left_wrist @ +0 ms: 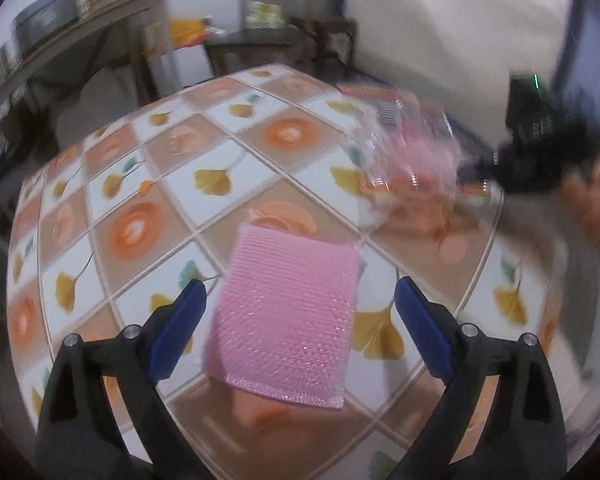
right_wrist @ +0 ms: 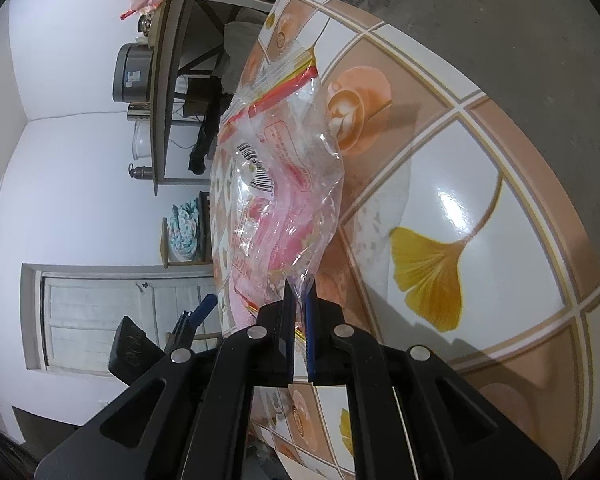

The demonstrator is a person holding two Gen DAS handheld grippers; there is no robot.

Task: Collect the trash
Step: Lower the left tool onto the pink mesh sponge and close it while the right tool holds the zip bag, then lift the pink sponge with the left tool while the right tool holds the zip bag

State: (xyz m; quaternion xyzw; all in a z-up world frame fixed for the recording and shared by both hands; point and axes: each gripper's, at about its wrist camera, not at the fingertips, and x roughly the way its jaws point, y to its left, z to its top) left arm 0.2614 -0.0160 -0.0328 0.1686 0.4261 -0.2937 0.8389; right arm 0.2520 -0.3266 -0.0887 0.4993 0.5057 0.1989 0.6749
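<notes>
Pink bubble-wrap sheet (left_wrist: 288,316) lies flat on the tiled tabletop (left_wrist: 148,184), between the spread jaws of the left gripper (left_wrist: 300,320), untouched by either pad. The right gripper (right_wrist: 299,312) is clamped on one edge of a clear plastic bag (right_wrist: 284,168) holding pink waste. Risk: the thin, flat sheet may slide or fold on the glossy surface as the jaws close. Risk: the bag hangs from one narrow pinch and may slip out or sag shut.

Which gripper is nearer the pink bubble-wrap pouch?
Left. The left gripper hangs open straddling the pink pouch; the right gripper is off aside, shut on the clear plastic bag.
</notes>
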